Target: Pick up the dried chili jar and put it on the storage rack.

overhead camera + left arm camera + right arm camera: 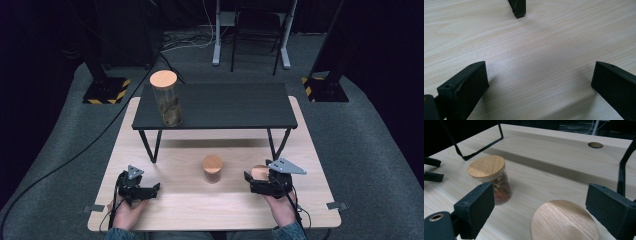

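Observation:
A small glass jar (212,170) with a wooden lid and reddish-brown contents stands mid-table, also seen in the right gripper view (491,180). A round wooden lid (259,171) sits just in front of my right gripper (248,181). In the right gripper view this lid (565,222) lies between the jaws of the open right gripper (540,190), which do not touch it; what is under it is hidden. My left gripper (153,190) rests at the front left, and it stands open (537,67) over bare wood. A tall lidded jar (166,100) stands on the black shelf (225,107).
The black shelf stands on thin legs (149,145) across the far half of the wooden table (175,200). A round hole (595,145) is cut in the table top beyond the shelf's shadow. A black tip (518,8) pokes in at the top of the left gripper view.

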`<state>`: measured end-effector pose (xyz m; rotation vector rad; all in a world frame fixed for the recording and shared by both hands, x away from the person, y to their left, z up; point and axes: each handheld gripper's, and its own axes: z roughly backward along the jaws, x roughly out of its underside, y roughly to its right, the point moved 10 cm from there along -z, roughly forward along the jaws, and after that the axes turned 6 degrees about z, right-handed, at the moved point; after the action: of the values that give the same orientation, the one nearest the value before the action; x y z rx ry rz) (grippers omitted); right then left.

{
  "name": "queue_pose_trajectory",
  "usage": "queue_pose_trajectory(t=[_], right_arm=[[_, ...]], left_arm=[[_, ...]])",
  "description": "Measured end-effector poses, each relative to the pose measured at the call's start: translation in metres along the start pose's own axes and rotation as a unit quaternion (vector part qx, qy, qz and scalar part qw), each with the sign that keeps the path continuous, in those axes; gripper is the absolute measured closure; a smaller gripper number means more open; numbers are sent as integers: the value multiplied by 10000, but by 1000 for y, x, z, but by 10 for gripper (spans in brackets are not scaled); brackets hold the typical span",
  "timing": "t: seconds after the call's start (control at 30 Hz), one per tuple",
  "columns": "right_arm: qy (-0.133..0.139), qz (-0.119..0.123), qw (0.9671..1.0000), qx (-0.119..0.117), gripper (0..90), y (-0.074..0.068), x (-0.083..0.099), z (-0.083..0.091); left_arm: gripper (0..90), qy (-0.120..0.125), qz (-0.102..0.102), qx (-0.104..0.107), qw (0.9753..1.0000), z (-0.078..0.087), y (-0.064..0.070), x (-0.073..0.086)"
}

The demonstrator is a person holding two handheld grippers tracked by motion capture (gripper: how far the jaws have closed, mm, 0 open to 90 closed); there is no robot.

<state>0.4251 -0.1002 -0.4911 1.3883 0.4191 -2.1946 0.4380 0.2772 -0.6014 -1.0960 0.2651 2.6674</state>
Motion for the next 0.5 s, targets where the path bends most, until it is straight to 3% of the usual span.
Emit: queue_pose_trajectory(t=[0.5], right_arm=[[32, 125, 9997, -212, 70, -19, -8, -12]], left_arm=[[1, 3, -1, -14, 10000, 0, 0, 0]])
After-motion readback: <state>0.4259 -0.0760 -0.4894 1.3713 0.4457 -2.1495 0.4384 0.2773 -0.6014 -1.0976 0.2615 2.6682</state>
